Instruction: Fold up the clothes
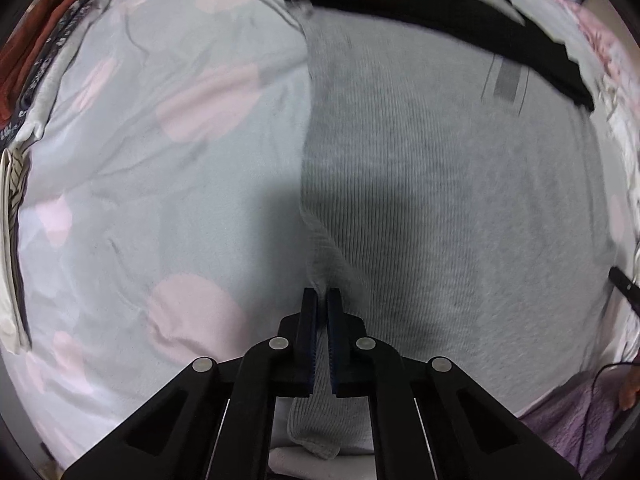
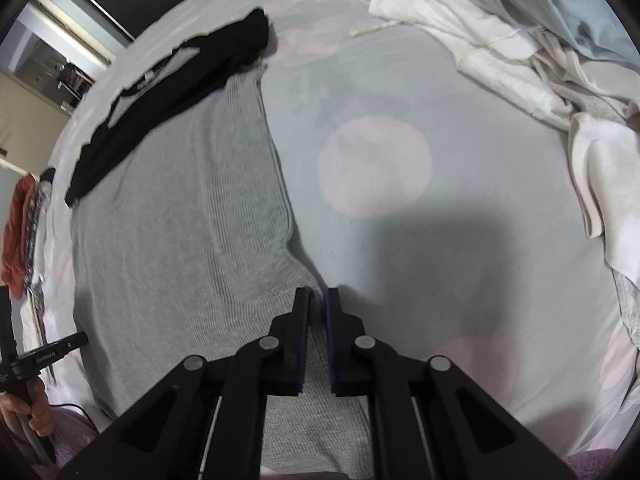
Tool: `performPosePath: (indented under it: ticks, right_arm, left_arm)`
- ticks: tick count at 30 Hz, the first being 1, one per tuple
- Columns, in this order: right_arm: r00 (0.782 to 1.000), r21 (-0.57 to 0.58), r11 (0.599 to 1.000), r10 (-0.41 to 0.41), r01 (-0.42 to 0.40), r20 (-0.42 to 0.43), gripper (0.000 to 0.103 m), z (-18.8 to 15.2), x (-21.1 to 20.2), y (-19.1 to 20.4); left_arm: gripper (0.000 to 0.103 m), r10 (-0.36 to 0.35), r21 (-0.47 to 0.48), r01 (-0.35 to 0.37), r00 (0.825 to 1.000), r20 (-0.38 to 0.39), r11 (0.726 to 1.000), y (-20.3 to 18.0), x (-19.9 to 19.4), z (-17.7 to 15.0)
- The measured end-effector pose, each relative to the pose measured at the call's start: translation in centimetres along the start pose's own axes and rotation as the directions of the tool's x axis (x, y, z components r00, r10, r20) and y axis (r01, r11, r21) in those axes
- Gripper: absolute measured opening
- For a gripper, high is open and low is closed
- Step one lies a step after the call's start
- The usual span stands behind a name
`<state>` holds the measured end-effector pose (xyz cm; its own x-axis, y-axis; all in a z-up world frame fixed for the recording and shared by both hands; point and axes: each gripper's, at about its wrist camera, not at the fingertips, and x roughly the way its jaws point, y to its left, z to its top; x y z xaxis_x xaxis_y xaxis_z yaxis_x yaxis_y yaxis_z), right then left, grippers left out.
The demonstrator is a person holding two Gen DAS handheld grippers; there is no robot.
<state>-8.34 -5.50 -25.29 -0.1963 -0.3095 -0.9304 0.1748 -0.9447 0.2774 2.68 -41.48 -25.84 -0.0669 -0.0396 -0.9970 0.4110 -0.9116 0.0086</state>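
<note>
My left gripper (image 1: 322,294) is pinched down on the near left corner of the grey ribbed garment (image 1: 440,200), jaws almost together with a fold of the cloth drawn up between the pads; my right gripper (image 2: 316,292) is likewise nearly closed, its pads clamped on the garment's (image 2: 180,208) near right corner, the ribbed knit running back under the fingers; the garment lies flat on the pale sheet with pink spots (image 2: 376,168), its long axis running away from me, the ribs going the same way; the fabric looks smooth and evenly spread, with a small sewn label near its far end in the left view; across that far end lies a black garment (image 2: 172,92), overlapping the grey edge; beyond, to my right, a heap of white and pale blue clothes (image 2: 520,40); to my left, a folded stack with a rust-red piece (image 1: 24,60).
</note>
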Motion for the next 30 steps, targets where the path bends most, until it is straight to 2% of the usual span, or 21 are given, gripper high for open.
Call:
performPosePath:
  ticks: [4,5,8,10,12,14,15,16,17,18,21,28,30]
  right_arm:
    - [0.996,0.0,1.0,0.019,-0.019,0.083,0.007,0.3,-1.5,0.6]
    - [0.993,-0.002,1.0,0.01,-0.01,0.116,0.003,0.5,-1.9,0.7]
    - [0.981,0.003,1.0,-0.002,0.001,0.195,0.003,1.9,-2.4,0.9]
    - [0.98,0.012,1.0,0.01,-0.012,0.196,0.003,1.9,-2.4,0.9]
    - [0.984,0.022,0.999,0.024,-0.028,0.175,0.004,2.1,-1.7,0.9]
    - [0.991,0.04,0.998,0.05,-0.055,0.121,0.007,1.9,-0.9,0.6]
    - [0.994,0.047,0.997,0.053,-0.057,0.096,0.008,1.9,-0.5,0.6]
    - [0.996,0.053,0.997,0.055,-0.059,0.072,0.013,1.9,0.0,0.6]
    - [0.997,0.06,0.996,0.062,-0.065,0.051,0.027,1.8,0.4,0.7]
    - [0.997,0.066,0.995,0.069,-0.071,0.031,0.037,1.7,0.7,0.6]
    - [0.996,0.075,0.994,0.085,-0.083,-0.015,0.045,1.4,1.3,0.4]
    - [0.996,0.039,0.998,0.052,-0.049,-0.079,0.047,1.0,2.6,1.0]
    - [0.996,0.023,0.999,0.044,-0.042,-0.083,0.043,0.8,2.5,1.1]
  left_arm:
    - [0.004,-0.051,-0.063,0.056,0.996,0.079,0.996,1.1,-1.6,0.5]
    - [0.004,-0.066,-0.078,0.074,0.993,0.101,0.994,1.3,-2.0,0.6]
    - [0.004,-0.093,-0.115,0.112,0.983,0.161,0.987,1.8,-3.0,1.0]
    - [0.004,-0.095,-0.127,0.119,0.979,0.178,0.985,2.1,-3.2,1.1]
    - [0.004,-0.094,-0.127,0.118,0.979,0.178,0.985,2.4,-3.1,1.1]
    - [0.004,-0.093,-0.127,0.114,0.983,0.159,0.985,3.5,-2.8,-0.9]
    - [0.004,-0.095,-0.129,0.115,0.983,0.154,0.985,3.6,-2.5,-0.5]
    - [0.004,-0.097,-0.131,0.117,0.984,0.15,0.984,3.7,-2.3,-0.2]
    - [0.004,-0.096,-0.153,0.119,0.984,0.147,0.981,4.0,-2.3,-0.2]
    - [0.004,-0.095,-0.176,0.12,0.985,0.144,0.977,4.3,-2.4,-0.3]
    - [0.004,-0.099,-0.181,0.124,0.985,0.139,0.976,4.0,-2.0,-0.2]
    - [0.004,-0.104,-0.183,0.126,0.987,0.125,0.975,3.9,-1.6,0.0]
    - [0.004,-0.105,-0.184,0.126,0.987,0.122,0.975,3.8,-1.4,0.1]
